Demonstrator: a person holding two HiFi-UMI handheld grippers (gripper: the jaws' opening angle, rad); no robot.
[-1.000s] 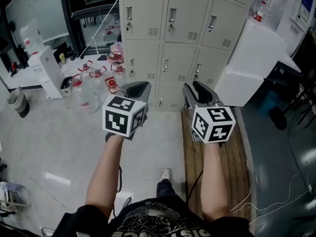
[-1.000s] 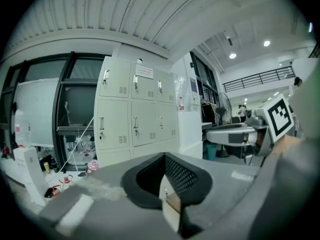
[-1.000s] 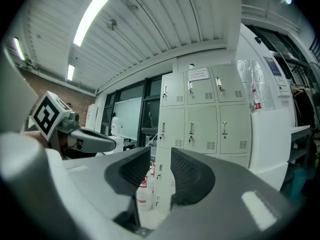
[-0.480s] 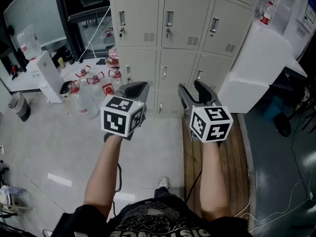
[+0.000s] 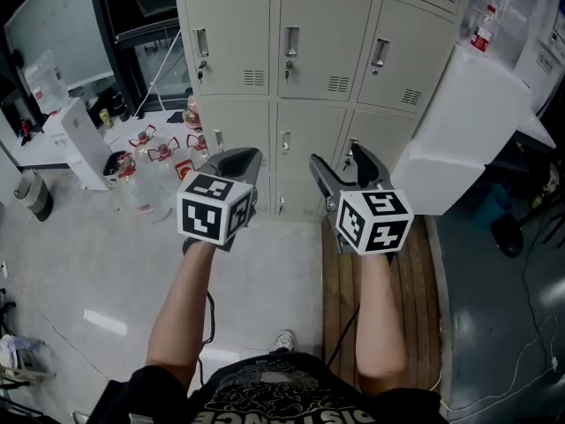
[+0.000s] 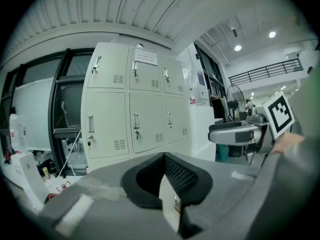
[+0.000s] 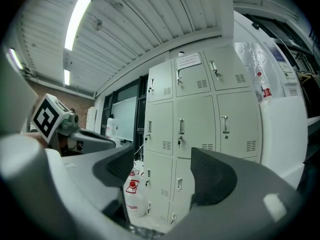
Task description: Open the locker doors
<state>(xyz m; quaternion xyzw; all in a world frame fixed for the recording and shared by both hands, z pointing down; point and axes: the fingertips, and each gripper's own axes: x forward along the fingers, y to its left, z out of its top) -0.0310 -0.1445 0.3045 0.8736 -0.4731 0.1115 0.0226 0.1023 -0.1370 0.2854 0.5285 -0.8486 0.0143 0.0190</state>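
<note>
Straight ahead of both grippers, standing on the floor: cream metal lockers (image 5: pixel 291 69), three columns, stacked rows, every door shut. On each door a vertical metal handle at the left edge, a keyhole below it, a small vent slot patch at lower right; keys hanging in several locks. On a top-row door, a white paper notice (image 6: pixel 145 58). Left gripper (image 5: pixel 240 155) held level short of the lockers, jaws pressed together, nothing between them. Right gripper (image 5: pixel 342 162) beside it, jaws spread wide, just been opening, nothing but air between the pads, lockers showing through the gap. Neither touching a door. Underfoot, glossy grey floor (image 5: pixel 106 263), with a strip of wood planks (image 5: pixel 415 281) on the right below the right arm. Right of the lockers, touching or just beside them, a big white box (image 5: pixel 459 122) with a red-labelled bottle (image 5: pixel 482 26) on top. Left of the lockers, clear water jugs (image 5: pixel 163 162) with red caps on the floor, a white table (image 5: pixel 53 135), dark-framed glass panels behind. Overhead, ribbed ceiling with tube lights.
</note>
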